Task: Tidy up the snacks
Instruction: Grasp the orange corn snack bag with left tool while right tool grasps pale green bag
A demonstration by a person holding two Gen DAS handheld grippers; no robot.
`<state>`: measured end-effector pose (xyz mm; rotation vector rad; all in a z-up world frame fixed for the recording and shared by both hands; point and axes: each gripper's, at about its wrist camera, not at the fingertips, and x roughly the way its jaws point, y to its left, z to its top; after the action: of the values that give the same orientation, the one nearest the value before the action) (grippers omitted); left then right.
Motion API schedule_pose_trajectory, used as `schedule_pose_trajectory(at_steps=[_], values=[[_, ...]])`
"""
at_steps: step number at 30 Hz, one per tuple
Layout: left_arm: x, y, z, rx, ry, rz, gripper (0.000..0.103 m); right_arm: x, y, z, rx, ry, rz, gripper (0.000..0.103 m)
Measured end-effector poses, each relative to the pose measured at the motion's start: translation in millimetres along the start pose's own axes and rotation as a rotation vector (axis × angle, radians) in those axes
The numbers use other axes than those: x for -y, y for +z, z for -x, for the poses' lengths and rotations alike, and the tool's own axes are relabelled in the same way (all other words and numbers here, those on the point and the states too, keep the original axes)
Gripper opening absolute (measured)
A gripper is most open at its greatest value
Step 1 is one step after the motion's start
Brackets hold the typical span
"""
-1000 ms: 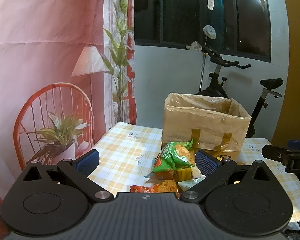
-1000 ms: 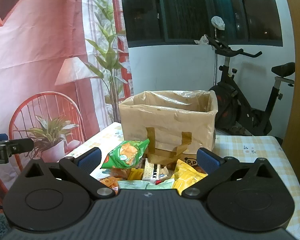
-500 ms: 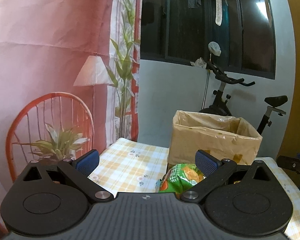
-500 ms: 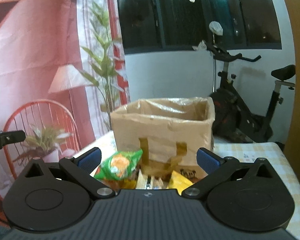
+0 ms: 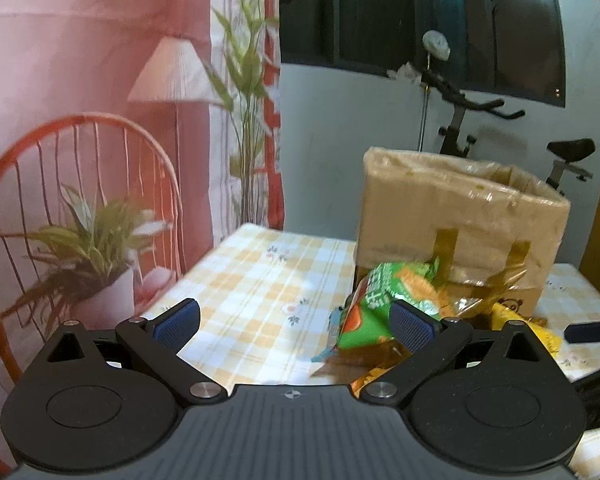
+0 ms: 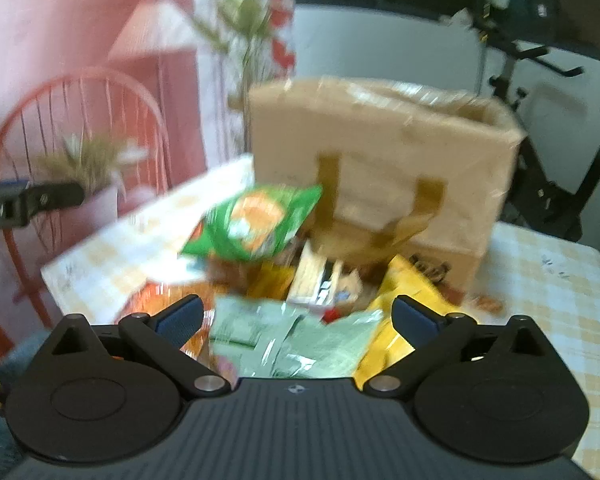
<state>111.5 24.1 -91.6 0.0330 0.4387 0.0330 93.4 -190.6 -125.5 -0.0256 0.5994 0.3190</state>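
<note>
A pile of snack packets lies on the checked tablecloth in front of an open brown cardboard box [image 5: 460, 216] [image 6: 380, 148]. A green chip bag [image 5: 384, 300] [image 6: 256, 220] sits on top of the pile. A yellow bag [image 6: 408, 292] and a pale green packet [image 6: 292, 340] lie nearer in the blurred right wrist view. My left gripper [image 5: 296, 326] is open and empty, left of the pile, its right pad [image 5: 412, 326] in front of the green bag. My right gripper [image 6: 296, 320] is open and empty, above the near packets.
The table [image 5: 260, 280] has a yellow checked cloth. A red wire chair [image 5: 80, 184] with a potted plant stands to the left. An exercise bike [image 5: 480, 120] stands behind the box. The other gripper's tip shows at each view's edge [image 5: 592, 330] [image 6: 32, 200].
Both grippers tipped up and then back down toward the table, and the snack pile now sits larger and closer. The right wrist view has gone blurred with motion. Both stay open.
</note>
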Motion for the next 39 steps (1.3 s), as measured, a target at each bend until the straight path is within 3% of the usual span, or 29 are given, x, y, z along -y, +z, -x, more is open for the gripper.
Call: schedule_pose_trajectory(at_steps=[5,12,24,39], values=[[-1.3,-5.2,-13.6,-0.003,-0.012,0.011,0.099,-16.1,-6.5,-28.9,-0.071,0.008,0.062,0.099],[5.6,-30.1,-29.8,-0.073,-0.051,0.003,0.098,-10.1,-13.7,-52.0,-0.136,-0.025,0.01,0.102],[-3.0,-56.7,-44.6,-0.156,-0.092,0.073,0.098,-2.4,-31.8,-38.3,-0.098,0.033,-0.091,0.103],[-0.7,-64.5,-57.2,-0.236,-0.116,0.09,0.097,1.0,-37.0,-75.1,-0.198,0.041,-0.106,0.102]])
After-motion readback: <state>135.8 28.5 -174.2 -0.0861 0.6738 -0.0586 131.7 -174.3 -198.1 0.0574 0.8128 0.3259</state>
